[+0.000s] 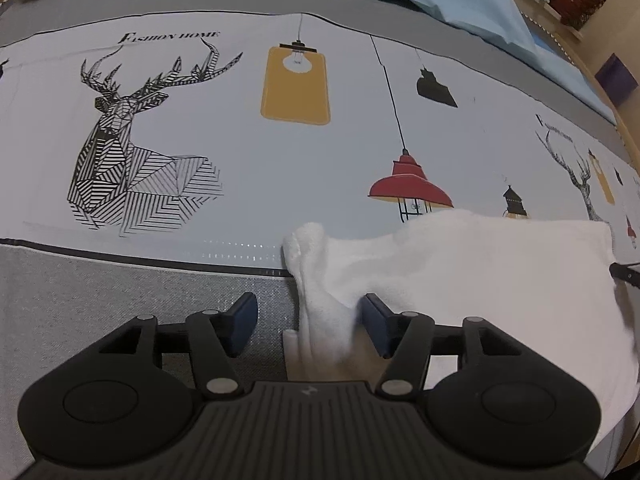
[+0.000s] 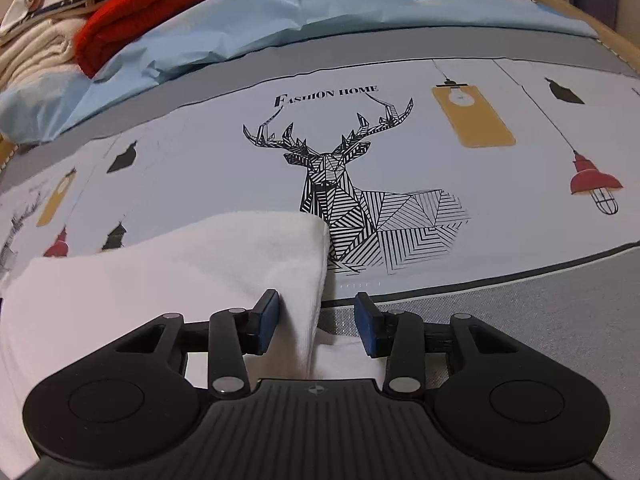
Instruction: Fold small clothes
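Around the work, a bed sheet (image 1: pixel 224 184) printed with deer and lamps covers the bed, with a light blue cloth (image 2: pixel 248 36) bunched behind it and a red garment (image 2: pixel 160 12) stacked beyond. Both grippers tilt steeply down. The white towel (image 1: pixel 480 272) lies folded at the near edge; the left gripper (image 1: pixel 310 326) and right gripper (image 2: pixel 318 322) stand partly open, each with a corner between unpressed pads. Their bodies hide the towel's near edge.

White towel (image 1: pixel 460 264), deer-and-lamp printed sheet (image 1: pixel 240 168), light blue cover (image 2: pixel 248 28), red knit (image 2: pixel 160 12)
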Tool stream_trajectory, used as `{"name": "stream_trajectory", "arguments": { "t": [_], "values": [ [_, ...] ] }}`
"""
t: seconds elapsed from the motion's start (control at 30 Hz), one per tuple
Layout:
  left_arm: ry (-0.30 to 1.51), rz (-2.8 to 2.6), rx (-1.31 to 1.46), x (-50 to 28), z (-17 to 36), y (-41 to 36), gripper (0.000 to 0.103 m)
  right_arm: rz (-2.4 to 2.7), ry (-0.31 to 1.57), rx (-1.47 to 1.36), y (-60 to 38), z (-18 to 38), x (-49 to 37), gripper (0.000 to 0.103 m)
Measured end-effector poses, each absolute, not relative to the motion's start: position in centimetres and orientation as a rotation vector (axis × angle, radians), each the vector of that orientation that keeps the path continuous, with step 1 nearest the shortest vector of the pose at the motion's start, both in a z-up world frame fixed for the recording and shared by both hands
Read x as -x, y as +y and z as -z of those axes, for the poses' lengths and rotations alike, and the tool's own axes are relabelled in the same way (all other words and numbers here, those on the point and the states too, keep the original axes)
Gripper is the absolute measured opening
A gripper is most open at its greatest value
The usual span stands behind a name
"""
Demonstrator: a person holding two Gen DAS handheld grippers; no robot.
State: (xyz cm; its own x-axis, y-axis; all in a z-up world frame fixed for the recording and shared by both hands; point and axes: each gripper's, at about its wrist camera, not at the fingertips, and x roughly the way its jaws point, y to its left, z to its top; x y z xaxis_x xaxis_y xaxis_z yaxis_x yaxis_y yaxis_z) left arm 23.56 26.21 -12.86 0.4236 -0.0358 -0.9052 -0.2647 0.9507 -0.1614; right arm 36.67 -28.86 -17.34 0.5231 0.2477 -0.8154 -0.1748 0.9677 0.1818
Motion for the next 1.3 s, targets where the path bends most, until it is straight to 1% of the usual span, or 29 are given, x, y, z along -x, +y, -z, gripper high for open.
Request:
{"name": "stream_trajectory", "arguments": {
  "t": [0.03,0.07,0.1,0.13,0.17,0.2,0.53,0.9,1.13,1.2,1.23,1.27,1.3],
  "values": [
    [1.121,-0.145,0.288,-23.6,12.8,26.0,0.054,-0.249,0.983,-0.066,-28.7,17.3,-36.7,0.044],
    [1.109,-0.141,0.274,-23.7,12.7,25.8,0.039,-0.244,0.98,-0.062,-28.6,17.3,-36.7,0.044],
    [1.097,-0.135,0.254,-23.7,12.6,25.6,0.033,-0.238,0.978,-0.065,-28.5,17.3,-36.8,0.044],
    [1.084,-0.127,0.237,-23.8,12.4,25.3,0.023,-0.232,0.977,-0.07,-28.5,17.3,-36.9,0.044],
    [1.069,-0.121,0.219,-23.8,12.1,25.1,0.014,-0.225,0.975,-0.071,-28.5,17.3,-37.0,0.044],
    [1.057,-0.119,0.196,-23.8,11.9,24.9,0.012,-0.218,0.971,-0.071,-28.5,17.2,-37.0,0.044],
    [0.987,-0.122,0.202,-23.6,10.7,25.5,0.008,-0.159,0.946,-0.08,-28.5,17.0,-37.4,0.044],
    [0.906,-0.1,0.2,-23.5,9.4,25.1,0.007,-0.115,0.948,-0.078,-28.8,17.1,-37.6,0.045],
    [0.906,-0.103,0.199,-23.5,9.3,25.3,0.007,-0.118,0.97,-0.065,-28.5,17.5,-37.7,0.044],
    [0.906,-0.101,0.198,-23.5,9.3,25.4,0.007,-0.135,0.977,-0.063,-28.3,17.6,-37.7,0.033],
    [0.906,-0.102,0.198,-23.5,9.3,25.3,0.007,-0.153,0.98,-0.067,-28.2,17.7,-37.7,0.019],
    [0.907,-0.103,0.199,-23.4,9.3,25.3,0.007,-0.168,0.98,-0.073,-28.1,17.6,-37.6,0.003],
    [0.908,-0.103,0.199,-23.4,9.3,25.3,0.007,-0.182,0.974,-0.075,-28.0,17.5,-37.6,0.0]
  ]
}}
